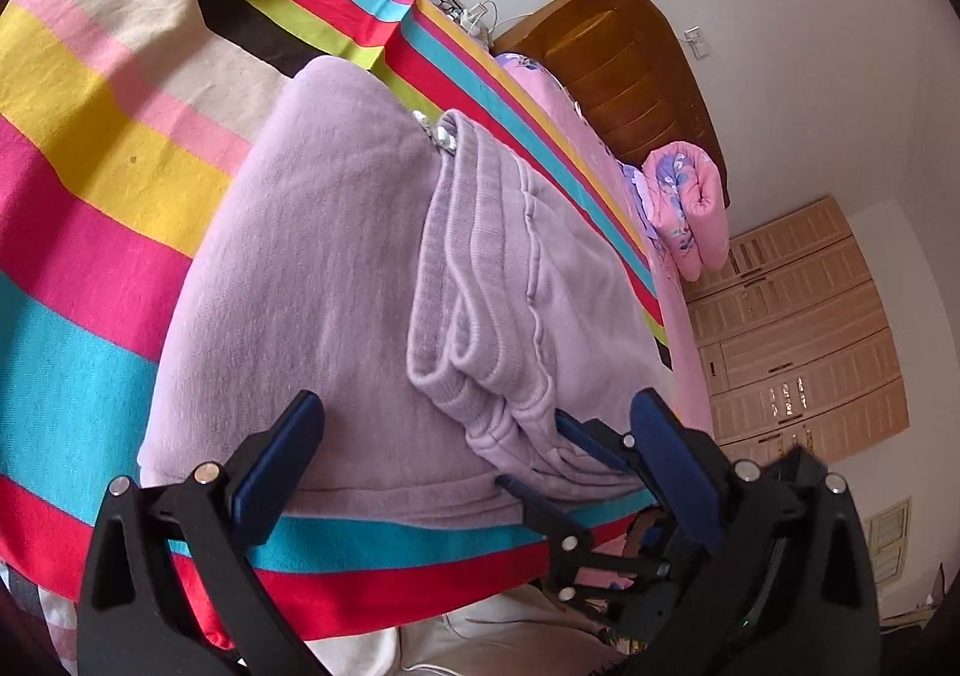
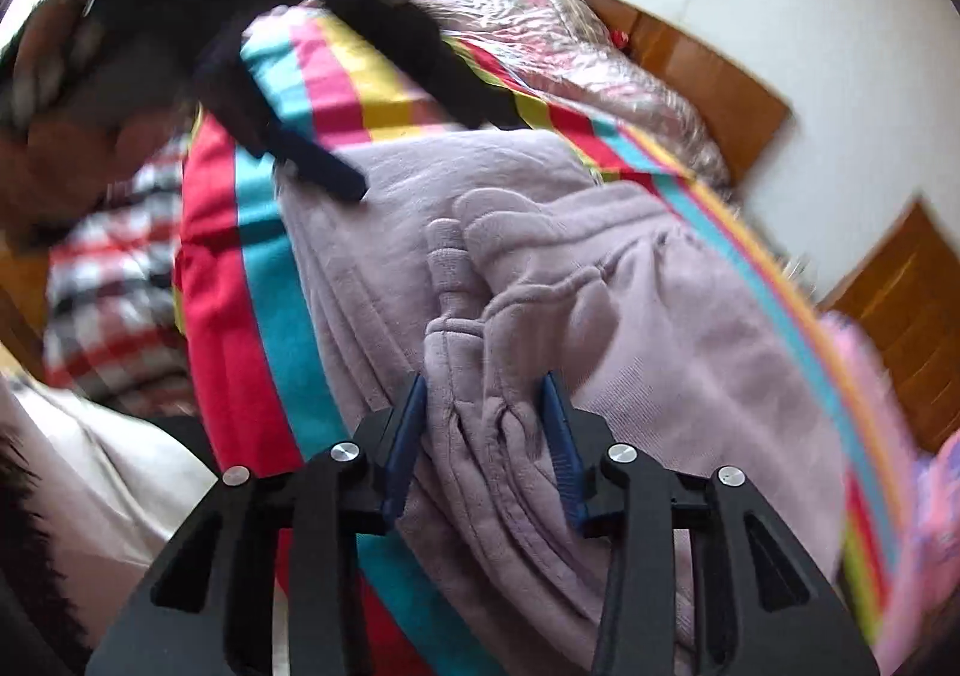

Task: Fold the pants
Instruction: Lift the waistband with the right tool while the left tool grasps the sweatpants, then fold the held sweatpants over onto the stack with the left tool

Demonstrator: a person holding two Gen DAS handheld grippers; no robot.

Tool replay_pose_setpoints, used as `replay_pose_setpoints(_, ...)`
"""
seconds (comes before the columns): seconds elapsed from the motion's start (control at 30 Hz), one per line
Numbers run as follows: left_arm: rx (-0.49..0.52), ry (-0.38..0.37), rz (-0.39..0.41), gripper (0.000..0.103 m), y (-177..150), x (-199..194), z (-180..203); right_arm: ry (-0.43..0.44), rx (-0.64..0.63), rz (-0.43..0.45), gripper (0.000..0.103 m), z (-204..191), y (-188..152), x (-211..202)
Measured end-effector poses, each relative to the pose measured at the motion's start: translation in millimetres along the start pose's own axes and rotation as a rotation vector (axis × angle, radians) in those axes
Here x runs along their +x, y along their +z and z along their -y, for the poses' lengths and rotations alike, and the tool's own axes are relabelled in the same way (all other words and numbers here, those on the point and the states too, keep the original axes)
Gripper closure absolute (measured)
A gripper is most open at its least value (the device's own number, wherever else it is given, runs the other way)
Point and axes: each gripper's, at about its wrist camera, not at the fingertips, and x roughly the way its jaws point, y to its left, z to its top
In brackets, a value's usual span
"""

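Lilac pants (image 1: 312, 268) lie folded on a bright striped bedsheet (image 1: 90, 165), their ribbed cuffs (image 1: 462, 280) doubled back on top. My left gripper (image 1: 480, 436) hangs open and wide over the near edge of the pants, with nothing pinched between its fingers. The right gripper (image 1: 533, 449) comes in from the lower right and holds the near end of the folded-over layer. In the blurred right wrist view, the right gripper (image 2: 486, 412) has a bunched fold of the pants (image 2: 660, 328) pressed between its blue pads. The left gripper (image 2: 426, 153) shows dark at the far side.
A wooden headboard (image 1: 630, 75) and a rolled pink floral quilt (image 1: 690, 208) lie beyond the pants. A tan wardrobe (image 1: 798, 340) stands at the right. A person's hand (image 2: 60, 135) and plaid cloth (image 2: 108, 286) are at the left. A shiny quilt (image 2: 600, 63) covers the far bed.
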Motion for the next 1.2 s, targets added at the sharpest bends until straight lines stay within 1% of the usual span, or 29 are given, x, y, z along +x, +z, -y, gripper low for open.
replay_pose_setpoints(0.07, 0.003, -0.009, -0.003, 0.001, 5, 5, 0, -0.006, -0.004, -0.013, 0.066, 1, 3, 3)
replay_pose_setpoints(0.17, 0.001, -0.025, -0.007, 0.001, 2, 2, -7, -0.066, -0.083, -0.046, 0.064, -13, 11, 12)
replay_pose_setpoints(0.27, 0.006, -0.032, -0.012, 0.001, 2, 3, -9, -0.149, -0.187, -0.078, 0.064, -30, 14, 19)
replay_pose_setpoints(0.3, 0.009, -0.034, -0.014, 0.001, 2, 2, -10, -0.158, -0.197, -0.08, 0.064, -33, 12, 21)
replay_pose_setpoints(0.4, 0.013, -0.04, -0.02, 0.001, 3, 3, -10, -0.167, -0.216, -0.055, 0.081, -34, 6, 20)
replay_pose_setpoints(0.43, 0.011, -0.041, -0.022, 0.001, 4, 4, -10, -0.165, -0.205, -0.032, 0.084, -31, 5, 16)
replay_pose_setpoints(0.47, 0.009, -0.048, -0.028, 0.001, 5, 5, -10, -0.154, -0.156, -0.001, 0.085, -23, 5, 10)
replay_pose_setpoints(0.53, -0.007, -0.084, -0.047, 0.001, 5, 6, -8, -0.149, -0.115, 0.042, 0.086, -17, 9, -3)
replay_pose_setpoints(0.63, -0.048, -0.179, -0.093, 0.001, 12, 14, -1, -0.171, -0.126, 0.087, 0.086, -14, 18, -19)
replay_pose_setpoints(0.73, -0.102, -0.258, -0.158, 0.001, 26, 37, 6, -0.19, -0.112, 0.131, 0.086, -9, 23, -34)
replay_pose_setpoints(0.8, -0.119, -0.287, -0.201, 0.001, 36, 57, 11, -0.193, -0.131, 0.131, 0.086, -9, 21, -35)
replay_pose_setpoints(0.87, -0.118, -0.294, -0.223, 0.002, 47, 75, 21, -0.182, -0.156, 0.105, 0.086, -15, 18, -28)
replay_pose_setpoints(0.9, -0.093, -0.26, -0.227, 0.002, 50, 84, 29, -0.177, -0.165, 0.084, 0.084, -17, 16, -22)
replay_pose_setpoints(0.93, -0.071, -0.191, -0.233, 0.006, 52, 92, 34, -0.173, -0.165, 0.082, 0.082, -17, 13, -22)
replay_pose_setpoints(0.97, -0.051, -0.106, -0.241, 0.033, 52, 100, 37, -0.164, -0.144, 0.101, 0.08, -13, 10, -29)
replay_pose_setpoints(1.0, -0.029, -0.032, -0.255, 0.054, 49, 107, 38, -0.161, -0.105, 0.127, 0.07, -7, 6, -39)
replay_pose_setpoints(1.03, -0.019, -0.007, -0.263, 0.059, 46, 111, 35, -0.165, -0.053, 0.153, 0.054, 2, 0, -51)
replay_pose_setpoints(1.07, -0.025, -0.004, -0.261, 0.064, 44, 112, 28, -0.183, 0.036, 0.192, 0.047, 17, -12, -70)
replay_pose_setpoints(1.1, -0.038, -0.016, -0.256, 0.067, 42, 112, 23, -0.196, 0.109, 0.217, 0.037, 30, -23, -83)
replay_pose_setpoints(1.13, -0.048, -0.038, -0.251, 0.067, 41, 111, 19, -0.205, 0.187, 0.234, 0.029, 43, -37, -95)
replay_pose_setpoints(1.17, -0.052, -0.052, -0.247, 0.068, 41, 110, 17, -0.223, 0.283, 0.242, 0.025, 56, -58, -110)
replay_pose_setpoints(1.2, -0.048, -0.051, -0.242, 0.068, 41, 109, 17, -0.244, 0.33, 0.237, 0.021, 59, -73, -118)
